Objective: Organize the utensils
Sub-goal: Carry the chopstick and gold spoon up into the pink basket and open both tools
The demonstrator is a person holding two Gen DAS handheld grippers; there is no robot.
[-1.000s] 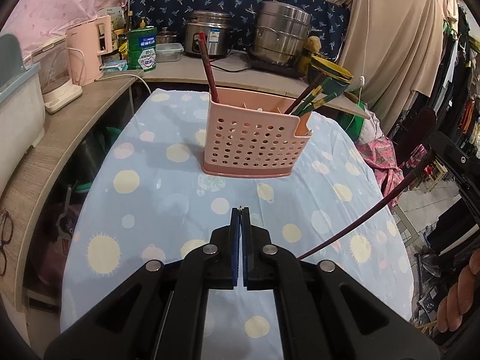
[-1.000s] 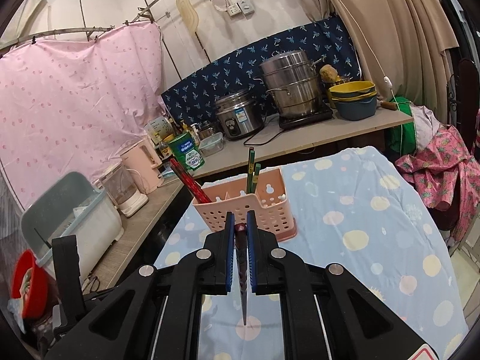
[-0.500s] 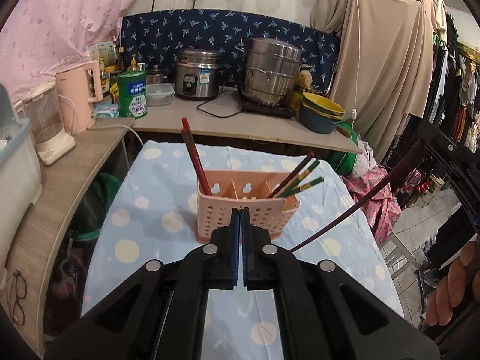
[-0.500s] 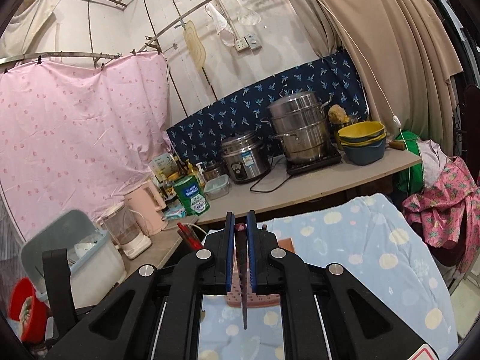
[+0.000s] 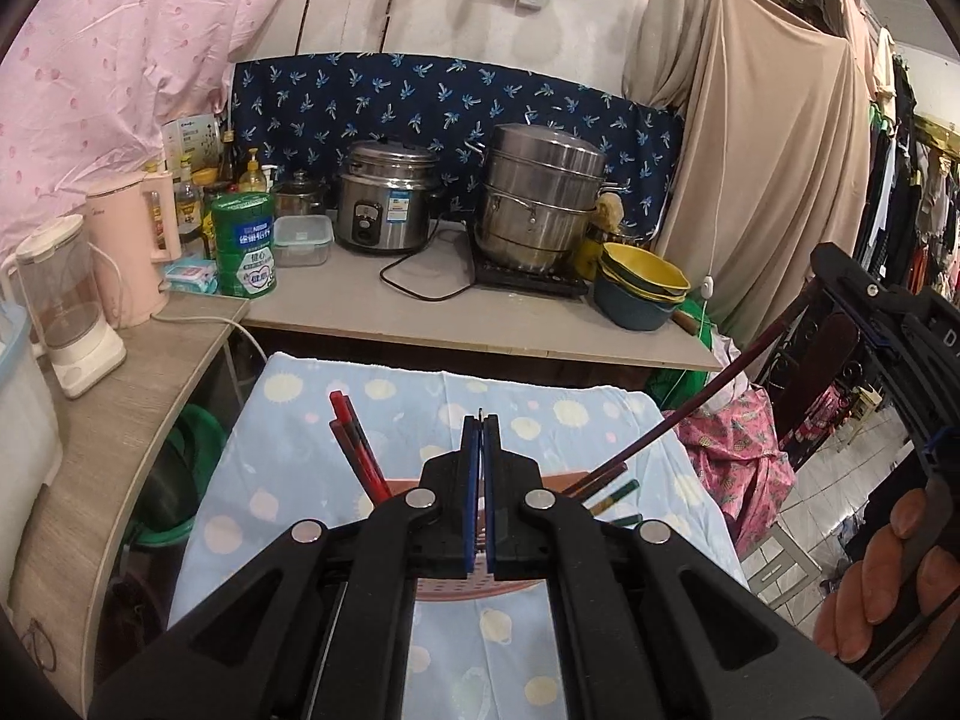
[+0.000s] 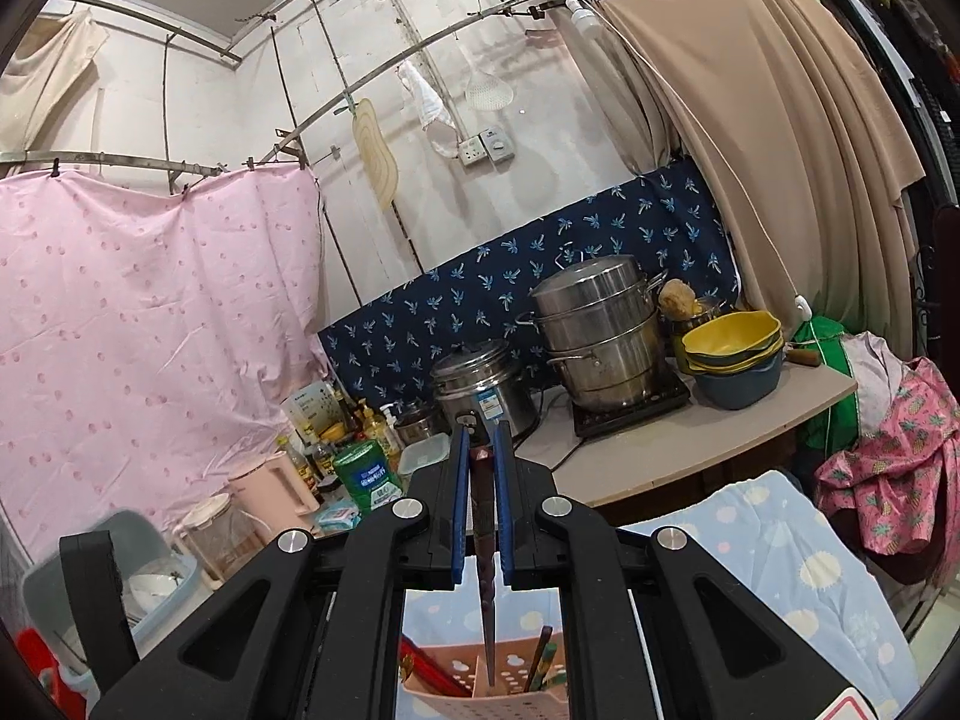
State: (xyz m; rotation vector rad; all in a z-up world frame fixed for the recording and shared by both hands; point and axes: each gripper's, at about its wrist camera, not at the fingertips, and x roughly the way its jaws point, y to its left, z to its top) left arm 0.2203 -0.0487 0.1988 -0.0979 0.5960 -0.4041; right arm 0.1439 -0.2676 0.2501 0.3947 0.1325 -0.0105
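Observation:
A pink perforated utensil holder (image 6: 480,699) stands on the blue dotted tablecloth (image 5: 312,420); in the left wrist view it (image 5: 474,591) is mostly hidden behind my left gripper (image 5: 480,420), which is shut and empty. Red chopsticks (image 5: 354,450) lean in its left part, green-tipped ones (image 5: 612,498) in its right. My right gripper (image 6: 480,438) is shut on a dark brown chopstick (image 6: 487,588) whose tip hangs just above the holder. From the left wrist view this chopstick (image 5: 708,390) slants down toward the holder's right part.
A wooden counter (image 5: 420,312) behind the table carries a rice cooker (image 5: 384,204), a steel steamer pot (image 5: 540,198), stacked bowls (image 5: 642,285), a green tin (image 5: 246,243) and a pink kettle (image 5: 129,240). A blender (image 5: 60,300) stands left. Clothes hang at right.
Both grippers rose and tilted up, so the holder dropped low in both views. The right gripper carried the dark chopstick over the holder, its tip now just above it.

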